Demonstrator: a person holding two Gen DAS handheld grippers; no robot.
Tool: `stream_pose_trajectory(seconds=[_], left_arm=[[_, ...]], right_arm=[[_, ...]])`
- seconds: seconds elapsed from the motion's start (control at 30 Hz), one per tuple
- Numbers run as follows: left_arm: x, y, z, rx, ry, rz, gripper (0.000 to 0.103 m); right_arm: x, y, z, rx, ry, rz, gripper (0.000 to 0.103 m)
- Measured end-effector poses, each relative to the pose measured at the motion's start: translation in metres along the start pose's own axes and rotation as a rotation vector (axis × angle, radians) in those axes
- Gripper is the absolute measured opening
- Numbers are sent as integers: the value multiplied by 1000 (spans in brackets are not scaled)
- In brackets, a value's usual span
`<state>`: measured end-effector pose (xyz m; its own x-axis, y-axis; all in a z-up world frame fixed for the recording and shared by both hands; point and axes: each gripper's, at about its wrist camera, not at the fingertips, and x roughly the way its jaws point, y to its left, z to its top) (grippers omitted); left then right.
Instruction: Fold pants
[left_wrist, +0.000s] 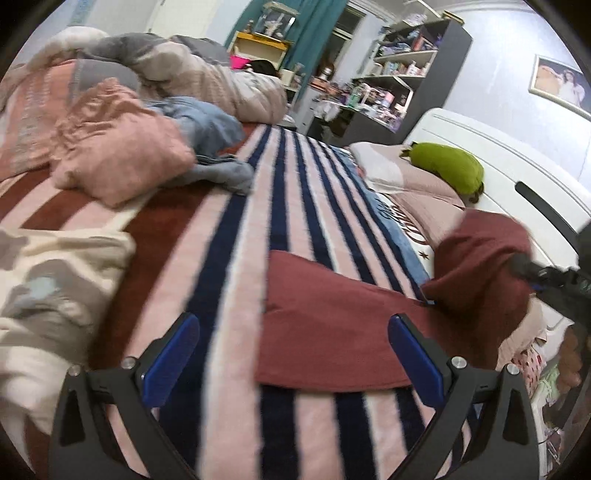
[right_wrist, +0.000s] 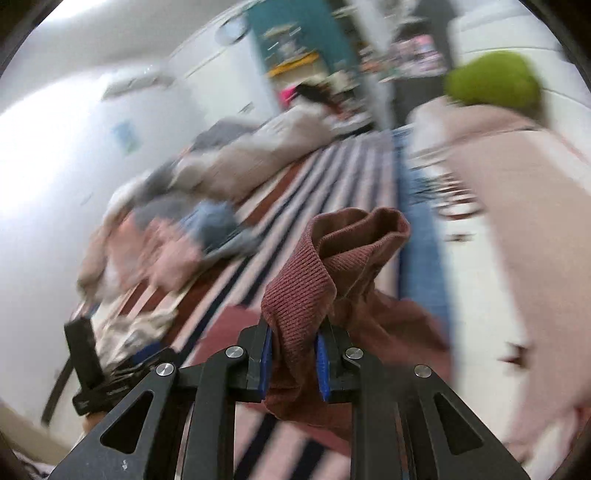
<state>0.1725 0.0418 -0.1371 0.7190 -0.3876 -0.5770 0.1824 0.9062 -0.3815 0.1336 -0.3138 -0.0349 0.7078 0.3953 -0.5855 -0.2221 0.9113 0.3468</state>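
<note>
Maroon knit pants (left_wrist: 332, 325) lie on the striped blanket (left_wrist: 236, 236) of a bed. My left gripper (left_wrist: 291, 354) is open and empty, low over the blanket, with the near edge of the pants between its blue pads. My right gripper (right_wrist: 294, 356) is shut on a bunched end of the pants (right_wrist: 332, 266) and lifts it off the bed. In the left wrist view that lifted end (left_wrist: 484, 254) rises at the right, with the right gripper's body (left_wrist: 565, 280) beside it.
A pile of pink and blue clothes (left_wrist: 122, 147) and a rumpled duvet (left_wrist: 207, 74) lie at the far left. A patterned cloth (left_wrist: 55, 280) lies near left. Pillows (left_wrist: 417, 184), a green plush (left_wrist: 447, 166) and a white headboard (left_wrist: 517, 162) are at the right. Shelves (left_wrist: 399, 66) stand behind.
</note>
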Motion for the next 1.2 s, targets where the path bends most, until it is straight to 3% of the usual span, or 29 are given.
stream_pose_trajectory(seconds=[0.2,0.3,0.37,0.47,0.53,0.6,0.77,0.93,1.0,1.07,1.1,1.17,1.2], left_arm=[[-10,19,-6,-15,13,-4,101],[-4,12,-8,-1,30,-36,101],[2,1,-7,17,40,-67,101],[13,-24,-10,49,70,-156,101],[24,-39,-13,58,103,-213,101],[37,-52,-17,68,137,-223,101],[63,-65,-26,67,196,-153,101],[69,-58,-14,96,135,-29,100],[74,-51,-9,100,153,-27,92],[81,-46,-6,79,182,-61,73],[84,-43,-6,74,189,-69,68],[89,-42,-5,88,176,-44,55],[90,-41,-6,87,171,-35,54]], right_arm=[[106,47,-39,-77,279,49,17],[118,43,-54,-66,322,59,26],[110,43,-58,-75,339,86,40],[75,38,-56,-86,281,109,44],[45,28,-49,-82,193,83,46],[20,14,-46,-71,122,36,49],[-7,-20,-55,-9,55,31,51],[1,-43,-66,23,69,76,51],[-2,-57,-68,38,61,101,51],[-3,-65,-68,56,43,128,51],[-3,-69,-67,63,33,135,51],[-4,-76,-66,81,17,139,51],[-3,-79,-65,95,13,143,51]])
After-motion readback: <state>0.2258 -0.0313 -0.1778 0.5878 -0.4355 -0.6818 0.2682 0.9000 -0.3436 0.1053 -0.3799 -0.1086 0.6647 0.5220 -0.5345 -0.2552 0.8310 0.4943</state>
